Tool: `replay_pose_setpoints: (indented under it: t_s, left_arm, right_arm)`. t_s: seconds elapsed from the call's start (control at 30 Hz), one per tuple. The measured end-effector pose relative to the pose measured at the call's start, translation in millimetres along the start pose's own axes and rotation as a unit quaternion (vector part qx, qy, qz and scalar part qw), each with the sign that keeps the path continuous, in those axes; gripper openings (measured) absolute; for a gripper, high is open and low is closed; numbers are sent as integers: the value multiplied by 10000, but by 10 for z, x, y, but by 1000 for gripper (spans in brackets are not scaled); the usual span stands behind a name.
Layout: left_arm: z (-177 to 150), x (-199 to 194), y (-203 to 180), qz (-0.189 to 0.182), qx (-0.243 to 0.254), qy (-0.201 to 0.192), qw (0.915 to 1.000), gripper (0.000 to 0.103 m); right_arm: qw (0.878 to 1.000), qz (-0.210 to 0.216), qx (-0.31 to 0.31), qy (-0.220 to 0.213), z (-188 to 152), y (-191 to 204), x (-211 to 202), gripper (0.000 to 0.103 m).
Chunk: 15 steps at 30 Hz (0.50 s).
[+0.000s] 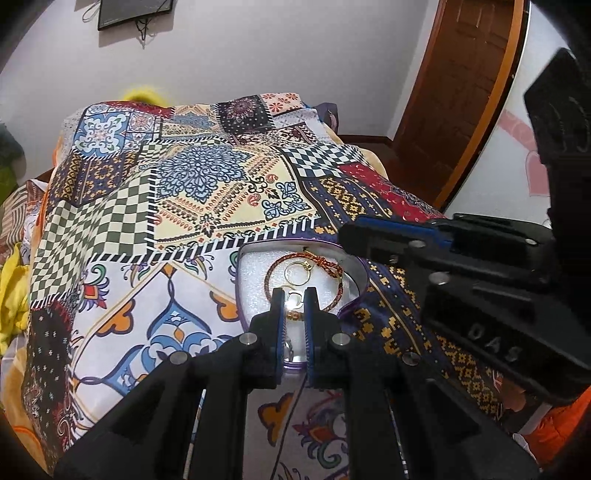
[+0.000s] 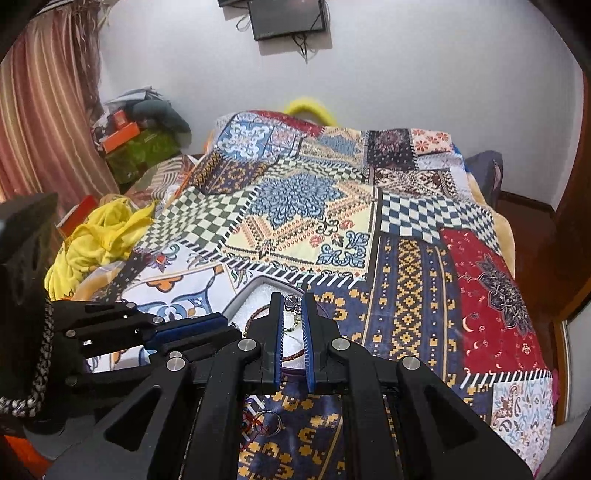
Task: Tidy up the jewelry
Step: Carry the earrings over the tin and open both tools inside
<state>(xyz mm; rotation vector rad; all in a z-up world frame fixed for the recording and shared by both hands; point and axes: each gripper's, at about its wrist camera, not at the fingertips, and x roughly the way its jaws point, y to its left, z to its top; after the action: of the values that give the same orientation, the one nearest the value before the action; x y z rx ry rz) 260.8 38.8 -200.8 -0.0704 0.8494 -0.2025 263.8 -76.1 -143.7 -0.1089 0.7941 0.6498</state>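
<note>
We hold both grippers angled downward, side by side and close together. The left gripper [image 1: 294, 295] has its jaws nearly together, only a narrow slot between the blue-lined fingers [image 1: 309, 332]; nothing visibly pinched. The right gripper [image 2: 293, 301] matches: jaws drawn in, a slim gap, pads bare. In the left wrist view the right gripper crosses in from the right edge; in the right wrist view the left gripper enters from the left edge.

A home bedroom: a bed [image 2: 406, 258] under a patchwork-print bedspread [image 1: 192, 192], a striped curtain [image 2: 40, 122] at one side, a wooden door [image 1: 458, 85], a dark wall-mounted screen [image 2: 288, 18], and crumpled yellow clothing [image 2: 99, 236] beside stacked boxes [image 2: 136, 144].
</note>
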Motion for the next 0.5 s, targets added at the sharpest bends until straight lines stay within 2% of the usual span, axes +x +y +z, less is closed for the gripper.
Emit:
replay_pose_setpoints:
  t_s: [0.27, 0.5]
  left_arm:
    - [-31, 63, 6, -14, -6, 70, 10000, 8]
    - [-29, -17, 0, 10, 5, -28, 10000, 8]
  right_arm:
    - [9998, -16, -88, 169, -26, 8, 60, 8]
    - [9991, 4, -40, 414, -5, 4, 110, 11]
